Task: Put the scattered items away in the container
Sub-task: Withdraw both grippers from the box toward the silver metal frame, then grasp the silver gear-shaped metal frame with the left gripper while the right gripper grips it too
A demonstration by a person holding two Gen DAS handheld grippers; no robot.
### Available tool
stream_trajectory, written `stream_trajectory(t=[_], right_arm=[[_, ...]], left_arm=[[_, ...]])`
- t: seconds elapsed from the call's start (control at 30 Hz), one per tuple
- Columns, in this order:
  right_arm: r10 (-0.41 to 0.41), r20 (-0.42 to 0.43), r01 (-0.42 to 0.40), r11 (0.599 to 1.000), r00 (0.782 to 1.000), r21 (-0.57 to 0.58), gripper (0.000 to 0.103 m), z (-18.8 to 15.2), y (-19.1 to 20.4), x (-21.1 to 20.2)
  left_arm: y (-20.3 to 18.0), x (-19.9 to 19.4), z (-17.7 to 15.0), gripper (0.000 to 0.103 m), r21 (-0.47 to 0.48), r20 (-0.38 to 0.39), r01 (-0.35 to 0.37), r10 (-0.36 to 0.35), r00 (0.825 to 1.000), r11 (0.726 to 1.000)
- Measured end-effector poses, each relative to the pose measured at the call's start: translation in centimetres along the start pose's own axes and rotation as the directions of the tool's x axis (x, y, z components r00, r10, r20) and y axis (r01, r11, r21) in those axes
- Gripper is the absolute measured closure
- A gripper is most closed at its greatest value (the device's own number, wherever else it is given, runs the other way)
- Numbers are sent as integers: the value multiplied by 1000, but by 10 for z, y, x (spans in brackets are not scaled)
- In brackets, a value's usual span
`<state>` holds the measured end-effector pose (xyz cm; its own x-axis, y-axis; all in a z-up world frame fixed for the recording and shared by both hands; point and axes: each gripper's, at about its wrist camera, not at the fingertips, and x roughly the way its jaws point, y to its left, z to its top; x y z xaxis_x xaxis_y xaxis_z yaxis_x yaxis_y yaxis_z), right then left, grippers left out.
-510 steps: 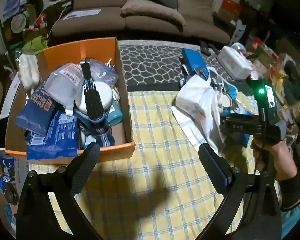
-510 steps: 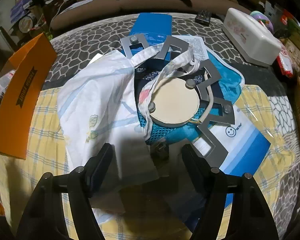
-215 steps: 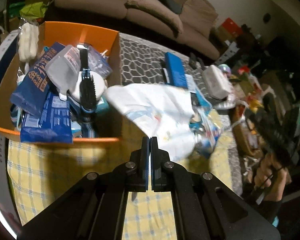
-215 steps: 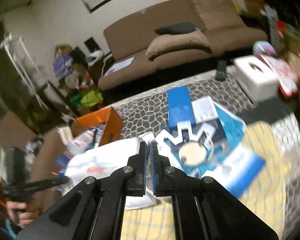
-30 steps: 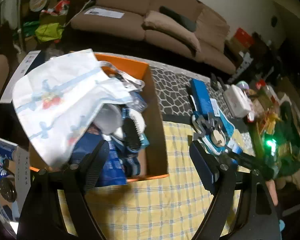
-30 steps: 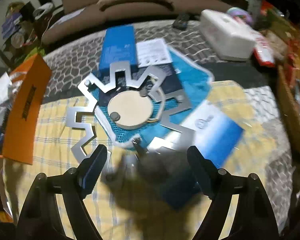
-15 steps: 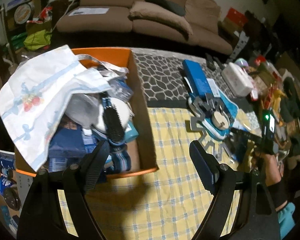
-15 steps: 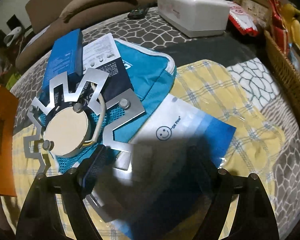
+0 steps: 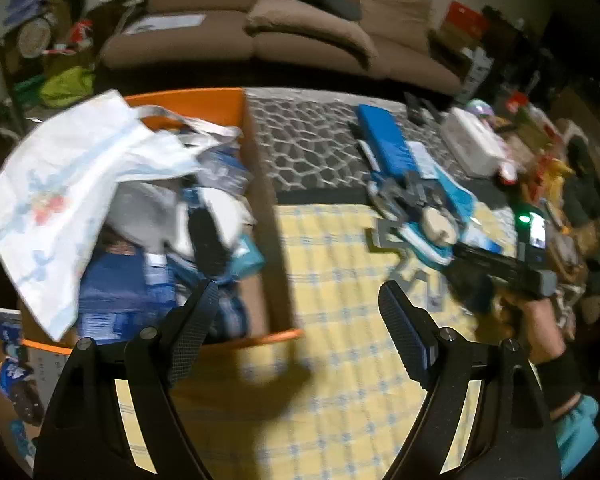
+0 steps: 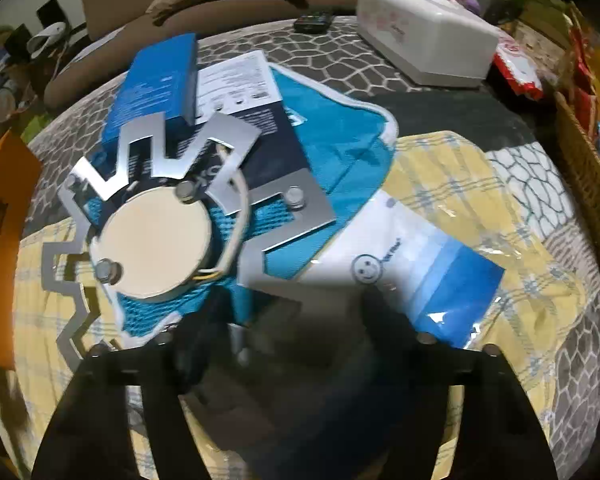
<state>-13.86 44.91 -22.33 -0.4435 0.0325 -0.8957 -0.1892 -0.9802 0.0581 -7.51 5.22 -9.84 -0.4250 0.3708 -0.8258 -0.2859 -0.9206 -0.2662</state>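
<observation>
Hovering over the yellow checked cloth (image 9: 340, 360), the left gripper (image 9: 296, 320) has its fingers spread wide with nothing between them. Just past its left finger sits the orange cardboard box (image 9: 260, 208), already stuffed: a white printed bag (image 9: 60, 184) draped over the far-left side, a black hairbrush (image 9: 208, 236) poking up in the middle, and blue packets (image 9: 116, 288) underneath. Off beyond the right finger you can see the person's right hand (image 9: 528, 312) holding the other tool down by the leftover pile.

The right gripper (image 10: 284, 336) is pretty smeared in its own view. Its fingers have just been closing in, and they sit low over the pile with a gap between them. The near end of the metal zigzag ring thing (image 10: 148, 216) and a shadowy bit of the teal mesh pouch (image 10: 340, 148) lie in that gap, but honestly I can't tell if the pads are touching anything yet, too blurry.

The ring has a round cream disc (image 10: 156, 244) in its middle and lies on the teal pouch, just ahead of the left finger. A clear bag with a blue-white card and a smiley (image 10: 432, 276) lies ahead of the right finger, touching the pouch. Further out there's a blue box (image 10: 156, 80) leaning on a printed leaflet (image 10: 236, 76), and well beyond, a white tissue box (image 10: 424, 24) and a remote (image 10: 314, 22).
</observation>
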Motion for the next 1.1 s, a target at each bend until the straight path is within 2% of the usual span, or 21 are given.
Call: stream_trajectory(t=[0.1,0.17,0.27,0.33,0.43,0.47,0.5,0.53,0.57,0.63,0.83,0.93,1.03,1.1], right_arm=[[0,-1,0,1000,1000,11,42,0,1,-1],[14,-1,-14,1000,1000,28,43,-1,-2,-1],[20,-2,-20,999,1000,35,43,-1,-3,-2],[18,-6,-17,999,1000,33,43,-1,-3,-2],[21,-16,-20,998,1000,52,43,-1,-3,-4],[23,-21,-22,998,1000,62,45,0,-4,-4],[20,-24,-19,997,1000,70,50,1,-5,-5],[27,-25,-25,997,999,72,50,1,-5,-5],[36,-29,-34,997,999,68,50,0,-5,-5],[30,-35,-28,998,999,50,51,0,-3,-4],[-14,-30,15,1000,999,26,49,-3,5,-3],[-50,-18,50,999,999,10,49,-6,10,-4],[-57,-11,57,998,998,5,48,-7,11,-3],[-60,-7,60,998,998,18,43,-7,9,-3]], left_arm=[[-22,13,6,17,39,-58,126,-124,991,991],[-38,30,12,14,43,-81,146,-143,986,988],[-66,71,26,13,53,-94,92,-87,992,994],[-83,107,30,12,87,-97,-12,21,995,996],[-100,166,31,12,161,-122,-130,150,981,978],[-100,184,29,12,162,-147,-141,165,975,977],[-98,199,27,11,131,-166,-127,148,975,983],[-95,205,26,4,92,-166,-103,117,979,990],[-94,207,26,2,56,-135,-92,99,986,994],[-97,208,25,2,45,-94,-99,103,990,994],[-106,212,22,1,53,-51,-145,148,988,988],[-109,210,18,2,85,-66,-138,144,987,987],[-110,207,14,4,93,-36,-133,137,990,987],[-112,208,13,4,100,-12,-134,136,991,986]])
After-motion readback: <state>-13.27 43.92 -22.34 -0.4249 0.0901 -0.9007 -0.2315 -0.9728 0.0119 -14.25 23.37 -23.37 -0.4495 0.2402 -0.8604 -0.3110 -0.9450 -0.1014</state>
